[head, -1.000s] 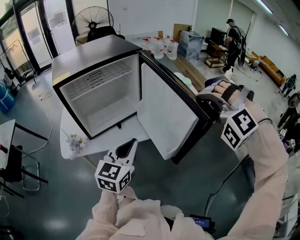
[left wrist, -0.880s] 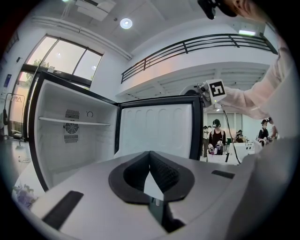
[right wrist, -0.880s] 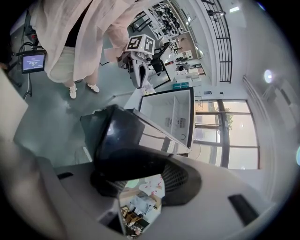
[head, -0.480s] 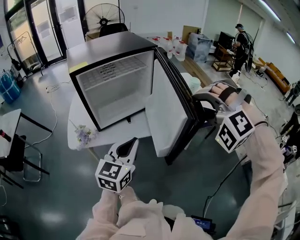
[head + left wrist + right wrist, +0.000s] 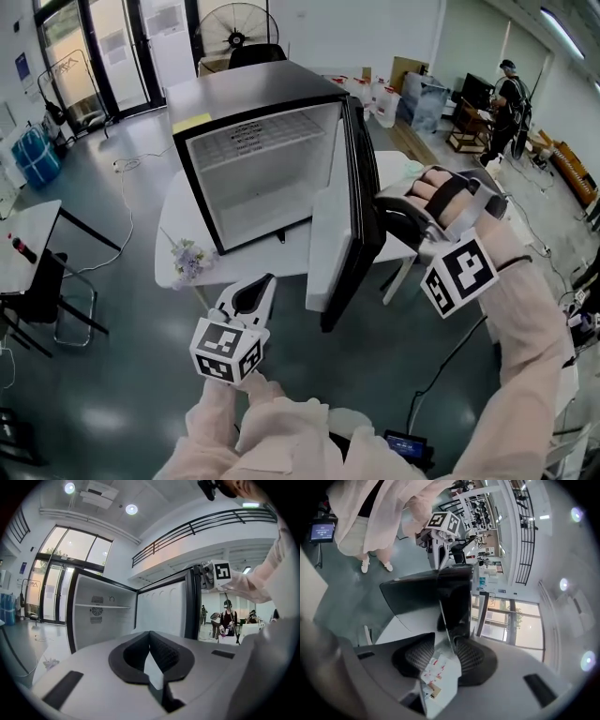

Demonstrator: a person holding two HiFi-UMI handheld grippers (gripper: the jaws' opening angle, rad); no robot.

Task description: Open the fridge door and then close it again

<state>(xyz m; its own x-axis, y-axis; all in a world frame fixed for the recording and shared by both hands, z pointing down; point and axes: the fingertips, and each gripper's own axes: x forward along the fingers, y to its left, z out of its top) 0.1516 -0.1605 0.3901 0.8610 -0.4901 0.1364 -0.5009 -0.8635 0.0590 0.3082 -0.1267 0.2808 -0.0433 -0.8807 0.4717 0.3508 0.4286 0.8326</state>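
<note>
A small black fridge [image 5: 253, 94] stands on a white table [image 5: 178, 211], its white inside empty. Its door [image 5: 361, 197] stands roughly half open, edge-on to me. My right gripper [image 5: 389, 214] is at the door's outer edge. In the right gripper view the door's thin edge [image 5: 440, 597] runs between the pads [image 5: 471, 656]; the jaws [image 5: 445, 651] are closing, with a gap still showing. My left gripper [image 5: 253, 292] hangs low in front of the table, shut and empty, pointing at the fridge's inside [image 5: 103, 616] and away from the door [image 5: 161, 613].
A small bunch of flowers [image 5: 190, 258] lies on the table's front left edge. Water jugs [image 5: 380, 103] and boxes stand behind the fridge. A person [image 5: 506, 98] stands at the far right. A fan [image 5: 234, 23] is at the back, a chair [image 5: 47, 291] at the left.
The door has swung from wide open towards the fridge, with my right gripper moving along at its outer edge. My left gripper keeps its place low in the head view.
</note>
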